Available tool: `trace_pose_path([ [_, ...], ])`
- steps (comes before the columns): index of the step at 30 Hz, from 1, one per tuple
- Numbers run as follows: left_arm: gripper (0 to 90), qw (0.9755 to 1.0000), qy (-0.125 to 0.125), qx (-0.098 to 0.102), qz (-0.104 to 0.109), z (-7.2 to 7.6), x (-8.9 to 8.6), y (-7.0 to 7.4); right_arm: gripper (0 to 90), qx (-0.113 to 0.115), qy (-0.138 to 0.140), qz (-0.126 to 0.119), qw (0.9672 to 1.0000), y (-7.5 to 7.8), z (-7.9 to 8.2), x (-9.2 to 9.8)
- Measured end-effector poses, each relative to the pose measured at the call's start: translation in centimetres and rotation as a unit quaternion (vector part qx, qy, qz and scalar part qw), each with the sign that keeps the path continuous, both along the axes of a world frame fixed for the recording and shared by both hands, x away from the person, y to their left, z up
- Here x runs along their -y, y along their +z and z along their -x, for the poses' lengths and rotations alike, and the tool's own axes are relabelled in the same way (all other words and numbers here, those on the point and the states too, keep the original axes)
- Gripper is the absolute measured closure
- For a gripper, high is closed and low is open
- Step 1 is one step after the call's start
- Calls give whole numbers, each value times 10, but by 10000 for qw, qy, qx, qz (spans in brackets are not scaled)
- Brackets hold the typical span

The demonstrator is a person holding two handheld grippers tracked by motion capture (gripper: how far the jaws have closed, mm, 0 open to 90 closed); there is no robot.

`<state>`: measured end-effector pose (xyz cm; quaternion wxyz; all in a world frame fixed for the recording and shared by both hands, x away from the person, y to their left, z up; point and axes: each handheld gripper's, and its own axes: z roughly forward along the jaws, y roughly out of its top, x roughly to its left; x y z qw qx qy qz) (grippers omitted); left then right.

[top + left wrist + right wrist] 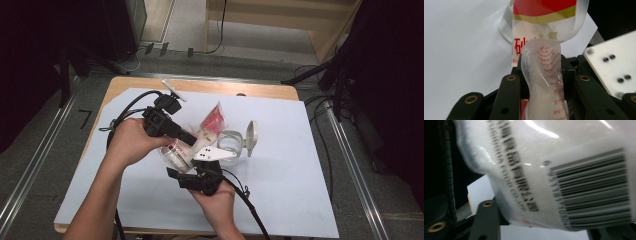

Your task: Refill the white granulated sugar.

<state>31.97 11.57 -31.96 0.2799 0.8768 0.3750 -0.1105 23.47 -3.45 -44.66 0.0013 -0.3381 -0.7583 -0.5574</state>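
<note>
Both grippers clamp one sugar packet: left gripper pinches its red-printed middle, right gripper its barcode end reading "FOOD CO., LTD".

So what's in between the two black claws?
A bag of white stuff, red at the top. In the high view it hangs between the left claw and right claw, over a clear jar.

My wooden desk lies mid-frame under a white sheet. Metal rails run along the grey floor at both lower sides. Black cables trail at right, and pale wooden furniture stands along the top.
</note>
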Motion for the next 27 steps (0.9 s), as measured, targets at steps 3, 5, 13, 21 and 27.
trace_pose_path([
  [3,710,9999,-47,40,-113,2,6,-1,387,-111,-37,4,9999,-3,-2,0],
  [5,712,9999,-35,52,-111,2,7,-1,386,-148,-80,-2,9999,-3,-3,1],
  [13,692,9991,-250,279,186,2,12,0,503,-319,-74,-397,9987,4,-2,5],
  [21,648,9977,-292,444,412,1,19,0,547,-701,-77,-1039,9921,10,-4,9],
  [27,660,9984,-161,389,379,-1,20,-2,540,-796,-75,-1062,9911,9,-5,8],
])
